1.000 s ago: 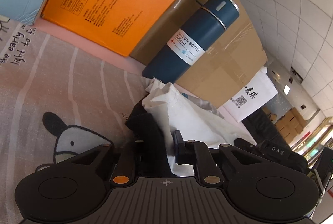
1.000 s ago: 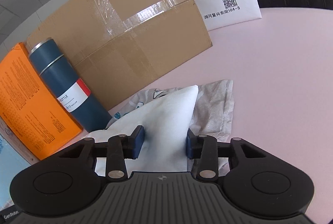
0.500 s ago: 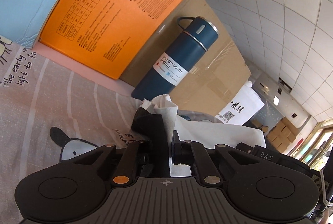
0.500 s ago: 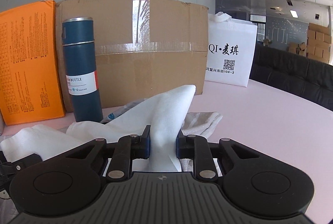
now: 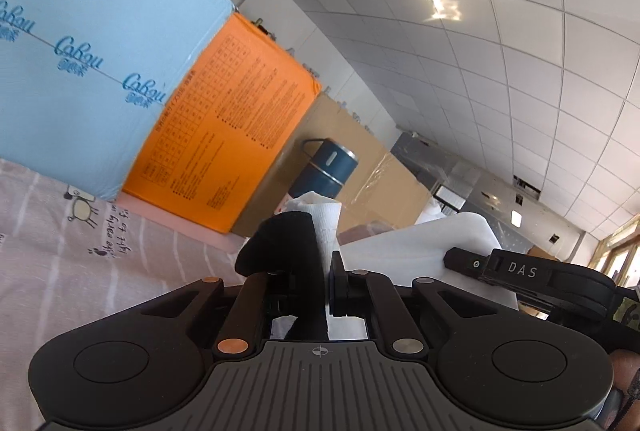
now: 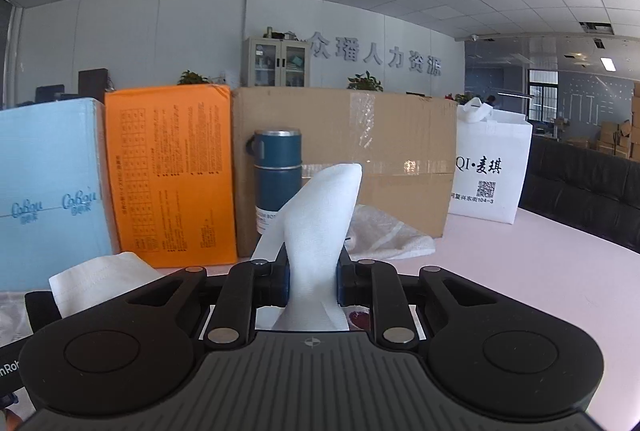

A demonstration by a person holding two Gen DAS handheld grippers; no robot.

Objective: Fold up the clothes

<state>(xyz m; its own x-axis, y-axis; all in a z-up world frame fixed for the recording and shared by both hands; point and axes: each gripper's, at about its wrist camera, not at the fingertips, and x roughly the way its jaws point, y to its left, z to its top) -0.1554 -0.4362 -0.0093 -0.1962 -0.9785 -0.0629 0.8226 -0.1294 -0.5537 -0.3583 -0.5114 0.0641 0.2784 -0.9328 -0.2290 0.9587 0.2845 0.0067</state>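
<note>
Blue box (image 6: 48, 183): far left on the table, upright, with the orange box (image 6: 172, 171) just beside it.
Printed cloth (image 5: 80, 251): pinkish, striped, cartoon print, spread flat at the left.
Left gripper (image 5: 326, 271): tilted up towards the ceiling, jaws pressed together on the white garment (image 5: 420, 251), a dark part of it bunched in the pinch too.
Flask (image 6: 278, 171): blue, standing upright before the cardboard box (image 6: 360, 159), behind the lifted cloth.
Right gripper (image 6: 312, 281): level, pinching another part of the same white garment, and a peak of fabric stands up between its fingers.
Garment: held up off the pink table (image 6: 520, 263) at two points, with more cloth lying rumpled behind.
White bag (image 6: 488, 167): far right, clear of the work.
Step in hand: by my reading, a lift with both grips, mid-fold or spreading out.
Next move: wants both pinches kept firm and the two hands travelling together, so the edge stays taut and clears the flask.
</note>
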